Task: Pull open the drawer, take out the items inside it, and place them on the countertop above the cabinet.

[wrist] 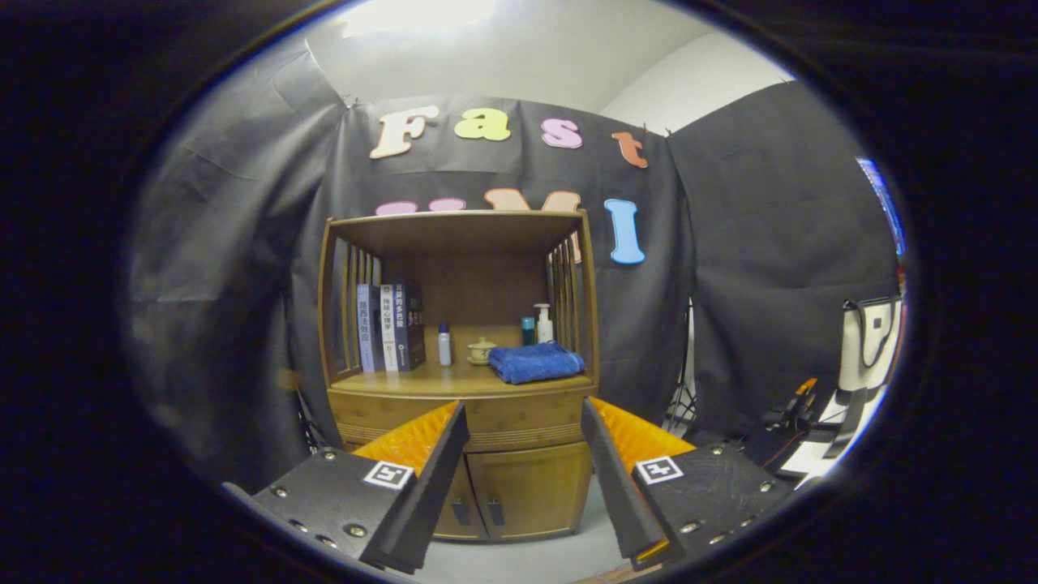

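Note:
A wooden cabinet (pixel 462 324) stands ahead against the booth wall. Its drawer (pixel 519 418) is closed, just under the countertop (pixel 430 381) and directly beyond the gap between my fingers. Below it are two closed doors (pixel 527 487). On the countertop lie a folded blue towel (pixel 535 362), a small teapot (pixel 481 350), a small white-and-blue bottle (pixel 444 344), a pump bottle (pixel 543 323) and a teal cup (pixel 528 330). My gripper (pixel 525 422) is open, some way short of the cabinet, with nothing between the fingers.
Three books (pixel 391 326) stand upright at the left of the shelf. A white tote bag (pixel 868 345) and cables sit on the floor to the right. Grey floor (pixel 519 560) lies between me and the cabinet.

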`<action>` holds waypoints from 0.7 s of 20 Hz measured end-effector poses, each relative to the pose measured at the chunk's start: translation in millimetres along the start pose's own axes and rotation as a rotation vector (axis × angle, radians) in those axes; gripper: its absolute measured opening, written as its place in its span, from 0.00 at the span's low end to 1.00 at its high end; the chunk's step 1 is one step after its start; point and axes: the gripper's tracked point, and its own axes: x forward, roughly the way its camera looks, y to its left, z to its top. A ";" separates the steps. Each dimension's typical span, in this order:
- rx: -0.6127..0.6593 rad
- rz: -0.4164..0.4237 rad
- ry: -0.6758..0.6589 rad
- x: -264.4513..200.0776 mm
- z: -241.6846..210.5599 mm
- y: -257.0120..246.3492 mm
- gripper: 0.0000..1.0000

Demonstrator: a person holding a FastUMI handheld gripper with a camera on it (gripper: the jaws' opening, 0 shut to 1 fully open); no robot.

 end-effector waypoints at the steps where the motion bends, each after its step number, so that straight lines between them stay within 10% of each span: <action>1: 0.002 0.003 0.003 1.1 -2.2 0.4 0.85; 14: 0.016 0.101 0.004 102.3 -17.0 53.3 0.85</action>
